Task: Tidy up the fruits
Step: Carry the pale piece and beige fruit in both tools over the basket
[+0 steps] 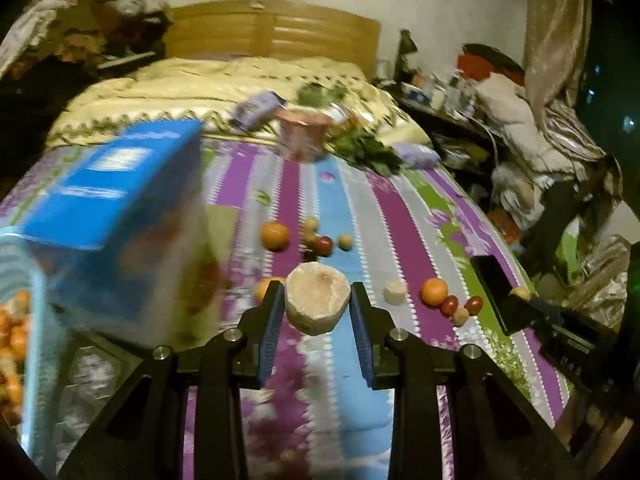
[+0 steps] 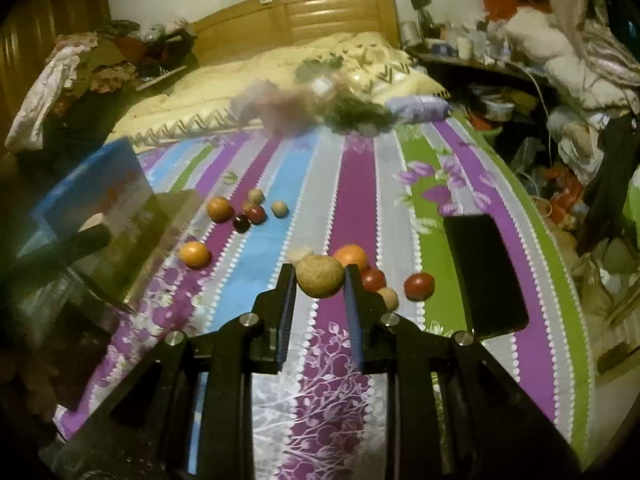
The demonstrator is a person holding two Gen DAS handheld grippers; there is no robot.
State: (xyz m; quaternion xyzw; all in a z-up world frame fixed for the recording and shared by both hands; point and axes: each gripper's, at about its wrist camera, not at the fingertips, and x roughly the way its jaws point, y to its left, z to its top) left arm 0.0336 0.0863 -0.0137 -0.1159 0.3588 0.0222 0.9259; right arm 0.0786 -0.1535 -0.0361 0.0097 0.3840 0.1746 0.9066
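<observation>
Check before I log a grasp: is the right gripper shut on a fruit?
Shut: right gripper pads press both sides of a tan round fruit.

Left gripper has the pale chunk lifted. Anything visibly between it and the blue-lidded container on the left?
Nothing visible. The left gripper is shut on the pale, flat-cut fruit chunk, held clear above the striped bedsheet. The clear plastic container with the blue lid sits just left; its lid looks on, though blurred.
</observation>
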